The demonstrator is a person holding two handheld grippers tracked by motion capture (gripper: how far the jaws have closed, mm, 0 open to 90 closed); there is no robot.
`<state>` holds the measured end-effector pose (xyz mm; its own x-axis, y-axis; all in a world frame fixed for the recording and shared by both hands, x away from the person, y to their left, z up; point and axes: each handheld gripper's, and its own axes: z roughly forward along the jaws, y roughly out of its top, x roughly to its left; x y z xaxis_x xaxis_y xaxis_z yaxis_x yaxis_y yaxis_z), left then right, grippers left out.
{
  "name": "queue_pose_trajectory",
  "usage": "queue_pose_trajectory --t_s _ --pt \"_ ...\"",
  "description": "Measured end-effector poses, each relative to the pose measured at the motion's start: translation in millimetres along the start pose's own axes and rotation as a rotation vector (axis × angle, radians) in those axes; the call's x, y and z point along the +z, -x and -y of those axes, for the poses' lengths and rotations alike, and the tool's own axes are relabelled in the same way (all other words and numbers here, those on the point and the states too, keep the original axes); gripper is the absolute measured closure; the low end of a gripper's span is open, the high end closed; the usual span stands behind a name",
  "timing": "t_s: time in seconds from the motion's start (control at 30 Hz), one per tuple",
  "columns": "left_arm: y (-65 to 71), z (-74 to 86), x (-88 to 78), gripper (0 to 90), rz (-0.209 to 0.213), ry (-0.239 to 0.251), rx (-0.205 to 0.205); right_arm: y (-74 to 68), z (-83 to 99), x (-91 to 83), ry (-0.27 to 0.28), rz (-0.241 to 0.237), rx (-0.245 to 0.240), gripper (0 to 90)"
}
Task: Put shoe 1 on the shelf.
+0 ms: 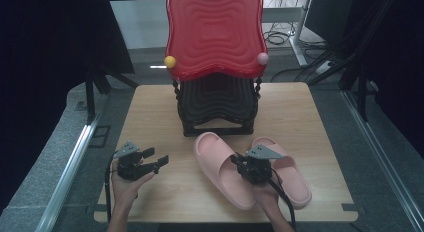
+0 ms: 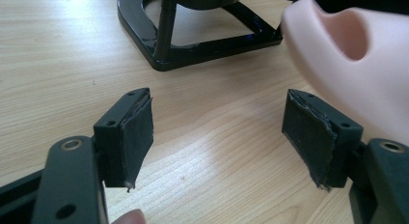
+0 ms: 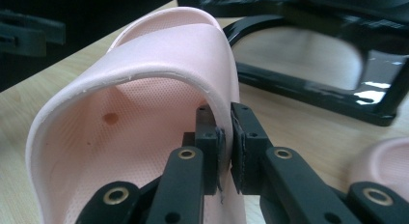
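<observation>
Two pink slippers lie on the wooden table (image 1: 150, 107) in front of a shoe rack. My right gripper (image 1: 236, 161) is shut on the side of the strap of the left slipper (image 1: 216, 162). In the right gripper view the jaws (image 3: 227, 119) pinch that strap wall of the slipper (image 3: 135, 74), one pad inside and one outside. The other slipper (image 1: 295, 179) lies just to its right, under my hand. My left gripper (image 1: 157, 158) rests at the table's left, open with nothing between its pads (image 2: 137, 132); the held slipper's toe (image 2: 347, 55) shows to its right.
The shoe rack has a red wavy top shelf (image 1: 215, 32) with a yellow and a pink knob, and a black lower shelf (image 1: 217, 99) on a black base frame (image 2: 193, 55) (image 3: 308, 84). The second slipper (image 3: 386, 166) is at the lower right. Floor and dark stands surround the table.
</observation>
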<state>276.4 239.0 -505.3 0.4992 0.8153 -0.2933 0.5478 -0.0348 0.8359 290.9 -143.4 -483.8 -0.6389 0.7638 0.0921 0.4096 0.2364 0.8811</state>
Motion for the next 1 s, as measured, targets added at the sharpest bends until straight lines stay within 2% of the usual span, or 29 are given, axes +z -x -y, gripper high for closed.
queue_pose_trajectory --t_s 0.2,0.37,0.5,0.7,1.0 --pt "2.5 1.0 3.3 26.7 0.004 -0.011 0.004 8.6 -7.5 -17.2 0.055 0.015 0.019 82.7" --pt "3.5 1.7 4.9 26.6 0.005 -0.017 0.007 9.5 -17.7 -29.6 0.117 0.024 0.032 82.8" --pt "3.8 2.2 6.0 26.4 0.006 -0.021 0.01 6.8 -29.0 -37.4 0.171 0.022 0.03 82.8" --pt "2.8 2.7 5.7 26.4 0.006 -0.023 0.006 0.7 -53.1 -50.8 0.24 0.017 0.001 82.8" --pt "3.1 2.9 5.5 26.2 0.011 -0.021 0.009 -8.6 -89.2 -58.5 0.295 0.005 -0.013 82.8"
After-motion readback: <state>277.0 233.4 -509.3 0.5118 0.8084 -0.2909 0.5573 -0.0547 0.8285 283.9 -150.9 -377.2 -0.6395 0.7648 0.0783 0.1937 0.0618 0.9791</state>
